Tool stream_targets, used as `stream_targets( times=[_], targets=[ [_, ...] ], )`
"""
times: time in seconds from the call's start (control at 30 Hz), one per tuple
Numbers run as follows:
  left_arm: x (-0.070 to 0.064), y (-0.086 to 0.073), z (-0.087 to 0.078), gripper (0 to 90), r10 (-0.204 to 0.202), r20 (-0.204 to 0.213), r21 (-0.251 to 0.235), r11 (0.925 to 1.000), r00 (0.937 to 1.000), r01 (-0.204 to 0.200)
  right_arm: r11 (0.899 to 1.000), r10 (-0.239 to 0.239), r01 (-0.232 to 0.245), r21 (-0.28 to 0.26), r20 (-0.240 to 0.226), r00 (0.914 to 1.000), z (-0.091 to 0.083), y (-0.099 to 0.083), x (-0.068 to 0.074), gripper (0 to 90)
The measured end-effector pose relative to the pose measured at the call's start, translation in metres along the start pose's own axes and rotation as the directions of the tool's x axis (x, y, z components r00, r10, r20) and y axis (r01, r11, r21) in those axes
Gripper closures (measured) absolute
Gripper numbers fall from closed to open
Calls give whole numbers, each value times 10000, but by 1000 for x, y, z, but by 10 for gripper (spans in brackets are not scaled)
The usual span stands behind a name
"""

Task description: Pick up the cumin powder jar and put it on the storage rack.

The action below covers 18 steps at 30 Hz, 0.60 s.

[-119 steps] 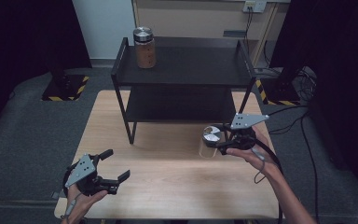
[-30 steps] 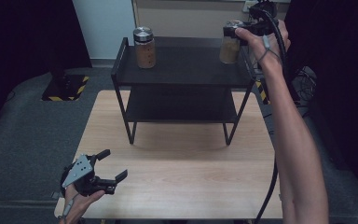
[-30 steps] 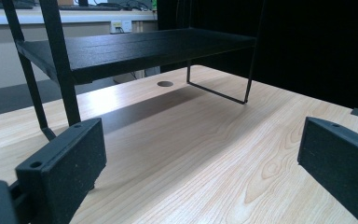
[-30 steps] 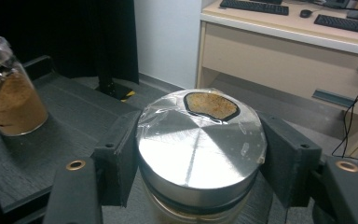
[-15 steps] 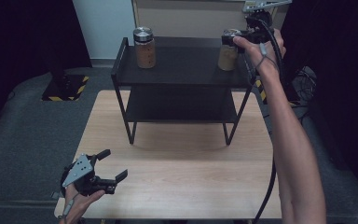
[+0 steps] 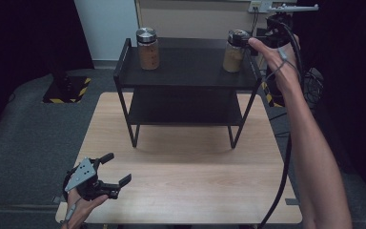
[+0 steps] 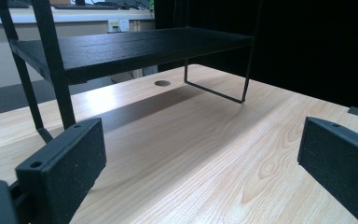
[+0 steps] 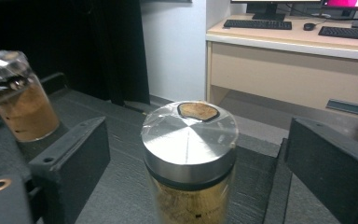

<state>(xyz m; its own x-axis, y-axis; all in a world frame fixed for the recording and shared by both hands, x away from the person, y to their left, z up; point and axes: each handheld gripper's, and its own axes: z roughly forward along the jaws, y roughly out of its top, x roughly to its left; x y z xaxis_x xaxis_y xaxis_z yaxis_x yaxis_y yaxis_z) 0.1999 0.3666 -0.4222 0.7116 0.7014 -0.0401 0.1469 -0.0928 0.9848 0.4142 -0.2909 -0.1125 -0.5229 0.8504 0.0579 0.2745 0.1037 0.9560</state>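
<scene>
We are looking first at the nearer jar (image 8: 189,161), a glass one with a brushed metal lid and brown contents. It is standing upright on the top shelf of the black rack (image 6: 187,76), close to that shelf's right edge and near its back, as the high view shows (image 6: 235,50). In the right gripper view it is sitting between the two black jaws, which are standing wide apart with open gaps on both sides of the lid, so nothing is being clamped.

We are seeing the right gripper (image 6: 262,42) raised to shelf height, with the right hand (image 6: 274,57) just beside the jar and the forearm stretching up from the bottom right corner of the high view. Its cable is trailing down along the arm.

A second jar (image 6: 147,48) of the same kind is standing upright at the left end of the same shelf, well apart from the first. The shelf between them is lying bare.

We are holding the left gripper (image 6: 108,171) low at the near left corner of the wooden table (image 6: 190,186), its jaws spread apart over bare wood, pointing toward the rack. The tabletop in front of the rack is offering open room right to its near edge.
</scene>
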Motion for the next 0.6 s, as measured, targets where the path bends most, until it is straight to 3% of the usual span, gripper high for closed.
stream_targets(
  times=[0.17,0.43,0.6],
  targets=[
    [0,0,0,0,0,5,-9,10000,10000,0,9999,-11,11,-137,19,10000,-8,-1,-1,70],
    [0,0,2,0,-22,81,15,10000,10000,21,9983,-259,234,-543,-449,9987,-30,-6,2,64],
    [-1,1,4,0,-22,125,8,10000,9999,22,9932,-502,381,-1104,-1086,9928,-52,-21,1,53]
  ],
)
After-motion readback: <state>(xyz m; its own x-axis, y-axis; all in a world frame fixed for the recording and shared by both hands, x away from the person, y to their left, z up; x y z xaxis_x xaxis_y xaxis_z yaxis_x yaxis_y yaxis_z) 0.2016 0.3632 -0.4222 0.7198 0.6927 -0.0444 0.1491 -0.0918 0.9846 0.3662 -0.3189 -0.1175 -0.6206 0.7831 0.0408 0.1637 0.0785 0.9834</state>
